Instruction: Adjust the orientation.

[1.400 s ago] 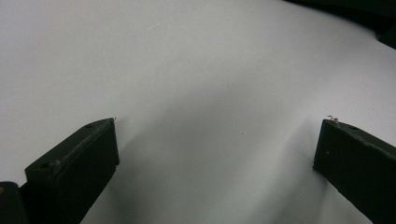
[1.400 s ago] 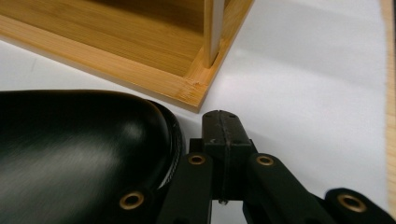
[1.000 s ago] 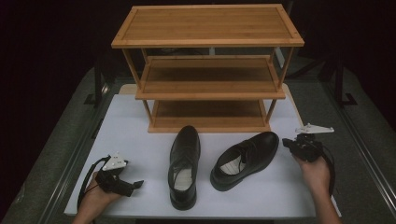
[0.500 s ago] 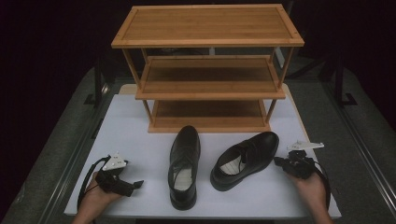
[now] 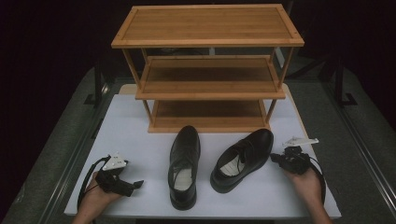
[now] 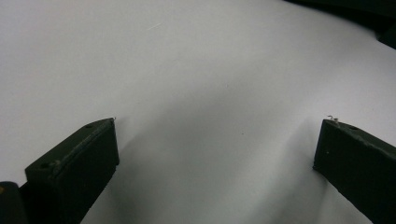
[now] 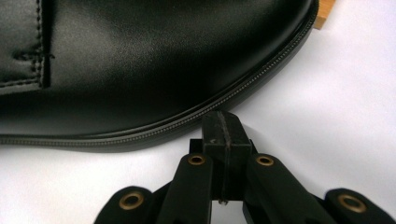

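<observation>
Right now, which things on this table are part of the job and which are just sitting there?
In the job:
- right shoe, with the shut right gripper at its side
- left shoe
- wooden rack behind them, shelves bare

Just there:
- white table top
- left gripper, open, over bare table

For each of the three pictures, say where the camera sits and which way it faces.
High view: above the person's side, facing forward and down on the white table, shoe rack, both hands.
Left gripper view: on the left gripper, open jaws over bare table.
Right gripper view: on the right gripper, shut, at the right shoe.
Shared: that shoe.
</observation>
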`<state>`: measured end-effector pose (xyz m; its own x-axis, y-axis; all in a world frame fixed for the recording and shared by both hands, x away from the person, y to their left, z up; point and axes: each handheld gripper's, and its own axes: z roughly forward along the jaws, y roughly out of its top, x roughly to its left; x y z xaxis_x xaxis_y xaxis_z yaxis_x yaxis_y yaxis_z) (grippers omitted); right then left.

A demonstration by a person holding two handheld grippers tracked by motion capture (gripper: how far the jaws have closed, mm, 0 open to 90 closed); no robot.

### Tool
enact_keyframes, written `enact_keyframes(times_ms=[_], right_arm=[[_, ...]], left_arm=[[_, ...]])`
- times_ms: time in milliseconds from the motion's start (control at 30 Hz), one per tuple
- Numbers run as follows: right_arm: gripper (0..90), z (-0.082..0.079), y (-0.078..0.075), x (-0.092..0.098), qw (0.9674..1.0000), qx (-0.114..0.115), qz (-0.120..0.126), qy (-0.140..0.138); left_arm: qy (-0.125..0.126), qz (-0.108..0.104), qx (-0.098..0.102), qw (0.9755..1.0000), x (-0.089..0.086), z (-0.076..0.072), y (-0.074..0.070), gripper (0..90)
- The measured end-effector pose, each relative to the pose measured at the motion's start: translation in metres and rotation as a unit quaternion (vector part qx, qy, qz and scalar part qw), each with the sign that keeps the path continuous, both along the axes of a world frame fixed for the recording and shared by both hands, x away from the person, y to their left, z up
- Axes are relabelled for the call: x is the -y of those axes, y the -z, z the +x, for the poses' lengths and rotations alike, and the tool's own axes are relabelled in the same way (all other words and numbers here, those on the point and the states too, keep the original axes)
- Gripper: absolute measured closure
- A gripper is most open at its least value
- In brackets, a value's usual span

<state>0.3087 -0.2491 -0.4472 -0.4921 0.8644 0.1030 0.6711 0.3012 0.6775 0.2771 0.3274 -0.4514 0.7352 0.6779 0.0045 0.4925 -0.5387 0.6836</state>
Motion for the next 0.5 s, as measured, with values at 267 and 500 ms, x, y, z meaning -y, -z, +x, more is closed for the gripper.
enact_keyframes(times_ms=[267,500], right_arm=[[89.9,0.011,0.000,-0.007,1.0000,-0.001,0.002,-0.009],[89.9,0.021,-0.001,-0.016,0.9998,-0.004,0.000,-0.018]], left_arm=[[0.000,0.000,0.000,1.0000,0.000,0.000,0.000,0.0],[0.000,0.000,0.000,1.0000,0.000,0.000,0.000,0.0]])
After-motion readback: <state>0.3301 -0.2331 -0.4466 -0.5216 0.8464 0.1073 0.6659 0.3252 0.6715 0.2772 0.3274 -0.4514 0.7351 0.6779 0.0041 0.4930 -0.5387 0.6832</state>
